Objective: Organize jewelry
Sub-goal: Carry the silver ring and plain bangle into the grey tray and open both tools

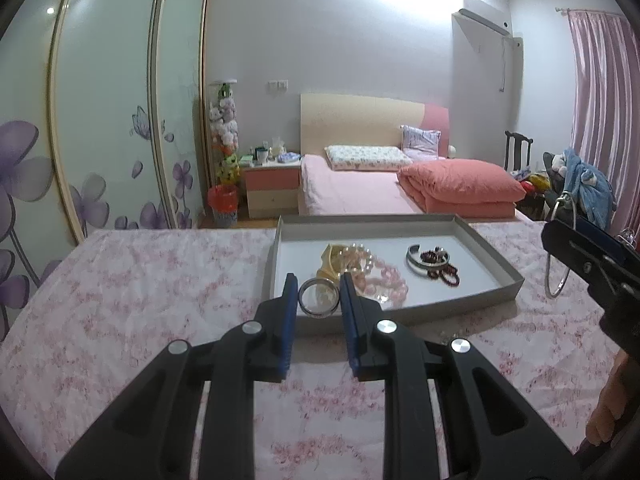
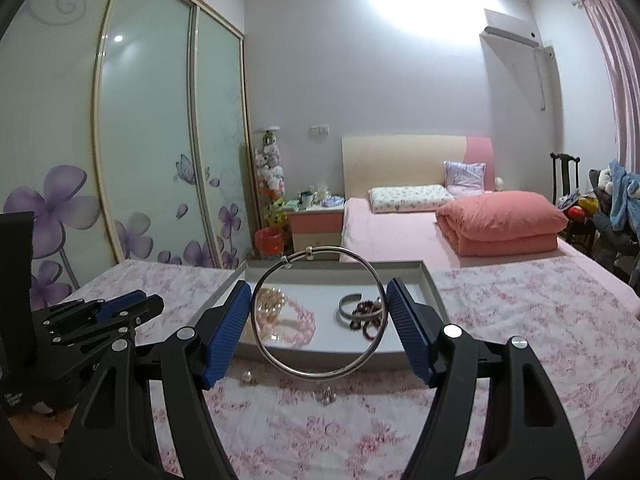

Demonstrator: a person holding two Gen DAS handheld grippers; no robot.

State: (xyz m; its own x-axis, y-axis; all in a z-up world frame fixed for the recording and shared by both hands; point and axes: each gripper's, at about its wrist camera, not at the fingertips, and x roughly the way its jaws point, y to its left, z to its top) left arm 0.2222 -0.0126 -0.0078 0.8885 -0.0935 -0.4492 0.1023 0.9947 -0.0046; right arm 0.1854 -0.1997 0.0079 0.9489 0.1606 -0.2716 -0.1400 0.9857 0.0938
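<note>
A grey tray (image 1: 496, 256) on a pink floral cloth holds pink bead bracelets (image 1: 380, 276), a silver cuff (image 1: 416, 258) and dark red bead bracelets (image 1: 442, 268). My left gripper (image 1: 319, 294) is shut on a small silver bangle (image 1: 319, 298), held over the tray's near left edge. My right gripper (image 2: 319, 320) is shut on a large thin silver hoop (image 2: 376, 344), held upright in front of the tray (image 2: 432, 284). The right gripper also shows in the left wrist view (image 1: 576, 248) with the hoop (image 1: 558, 284) hanging from it.
Small loose pieces, a pearl earring (image 2: 248, 378) and a silver charm (image 2: 326, 396), lie on the cloth before the tray. Beyond stands a bed (image 1: 360, 192) with an orange folded quilt (image 1: 460, 190), a nightstand (image 1: 272, 184), and a wardrobe (image 1: 100, 120) at left.
</note>
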